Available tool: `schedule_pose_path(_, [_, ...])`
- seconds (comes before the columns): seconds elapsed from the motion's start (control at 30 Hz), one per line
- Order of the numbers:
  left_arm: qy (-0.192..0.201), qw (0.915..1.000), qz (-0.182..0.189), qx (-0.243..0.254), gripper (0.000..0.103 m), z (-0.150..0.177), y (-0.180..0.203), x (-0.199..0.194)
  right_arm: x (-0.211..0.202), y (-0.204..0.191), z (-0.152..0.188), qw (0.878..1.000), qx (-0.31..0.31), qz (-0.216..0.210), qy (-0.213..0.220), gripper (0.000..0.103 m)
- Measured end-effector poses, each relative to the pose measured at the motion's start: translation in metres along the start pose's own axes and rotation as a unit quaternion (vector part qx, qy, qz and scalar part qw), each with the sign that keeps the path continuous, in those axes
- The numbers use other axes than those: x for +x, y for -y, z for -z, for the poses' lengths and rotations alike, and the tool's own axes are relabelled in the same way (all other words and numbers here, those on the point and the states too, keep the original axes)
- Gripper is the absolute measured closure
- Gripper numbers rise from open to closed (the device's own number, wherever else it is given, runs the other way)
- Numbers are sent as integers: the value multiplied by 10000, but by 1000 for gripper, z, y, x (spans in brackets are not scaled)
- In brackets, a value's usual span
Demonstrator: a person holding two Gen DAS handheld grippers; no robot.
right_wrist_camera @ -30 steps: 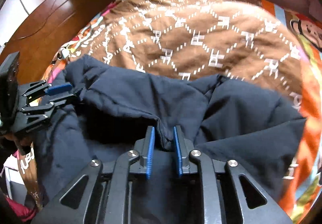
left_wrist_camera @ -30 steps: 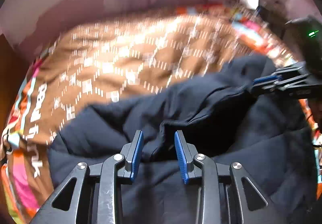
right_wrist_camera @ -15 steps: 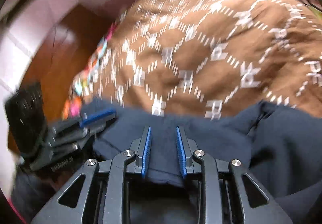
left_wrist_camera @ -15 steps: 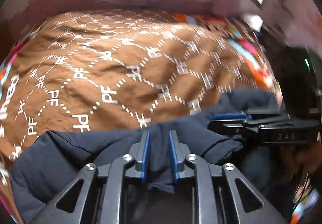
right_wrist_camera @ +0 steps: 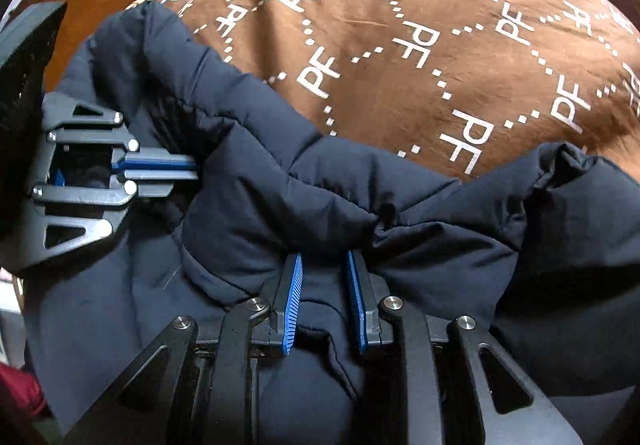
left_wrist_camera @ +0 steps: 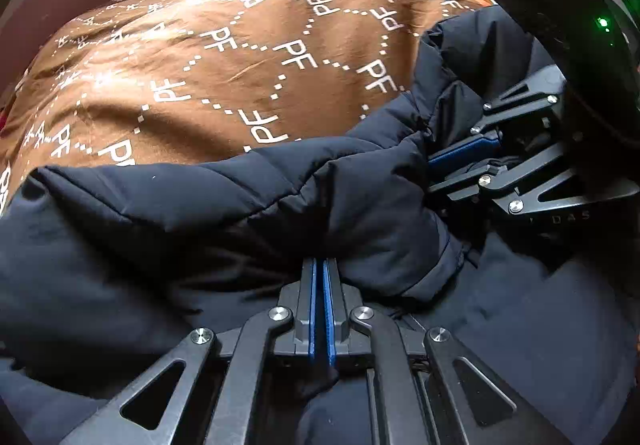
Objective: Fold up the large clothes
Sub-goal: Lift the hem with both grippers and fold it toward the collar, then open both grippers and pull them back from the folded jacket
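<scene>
1. Bed cover (left_wrist_camera: 224,85): brown, printed with white dotted diamonds and letters. It fills the upper half of both wrist views and lies under everything you handle.

2. Jacket (left_wrist_camera: 200,213): dark navy, padded. It fills the lower half of both views. Its raised folded edge runs left to right across each frame, so the long axis lies crosswise to both tools, with the open cover beyond it toward the top of the frame.

3. Right tool (right_wrist_camera: 324,265): you hold it at lower centre of its own view. Its blue pads stand a little apart with a thick fold of the jacket packed between them, clamped. In the left view it enters from the right edge (left_wrist_camera: 464,161).

4. Left tool (left_wrist_camera: 320,265): lower centre of its own view, blue pads pressed nearly together on a thin pinch of the jacket edge. In the right view it shows at the left edge (right_wrist_camera: 192,170).

5. Relation for your coming move: both tools grip the same edge side by side, equally near it. Carrying it evenly toward the top of the frame likely keeps the fold straight.
</scene>
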State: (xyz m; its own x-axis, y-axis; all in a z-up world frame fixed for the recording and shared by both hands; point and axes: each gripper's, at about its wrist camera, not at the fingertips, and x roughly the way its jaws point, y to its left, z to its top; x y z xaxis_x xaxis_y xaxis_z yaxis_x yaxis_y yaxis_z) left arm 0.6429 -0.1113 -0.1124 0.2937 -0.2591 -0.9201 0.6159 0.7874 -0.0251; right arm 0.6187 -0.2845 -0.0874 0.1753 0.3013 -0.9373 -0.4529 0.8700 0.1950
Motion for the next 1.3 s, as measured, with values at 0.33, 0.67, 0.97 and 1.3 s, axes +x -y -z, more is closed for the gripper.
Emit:
schedule_pose_path(0.33, [130, 9997, -37, -211, 100, 24, -6, -20, -43, 12, 35, 9998, -14, 186, -57, 85])
schedule_pose_path(0.67, [818, 9934, -631, -494, 100, 42, 21, -66, -67, -21, 55, 9938, -56, 925, 608, 74])
schedule_pose_path(0.97, [1447, 9761, -586, -1514, 94, 71, 25, -147, -168, -41, 105, 9740, 91, 1432, 1754, 34])
schedule_pose_path(1.3, [2637, 9436, -771, -1849, 10, 118, 69, -259, -278, -82, 159, 9368, 363, 1691, 3041, 6])
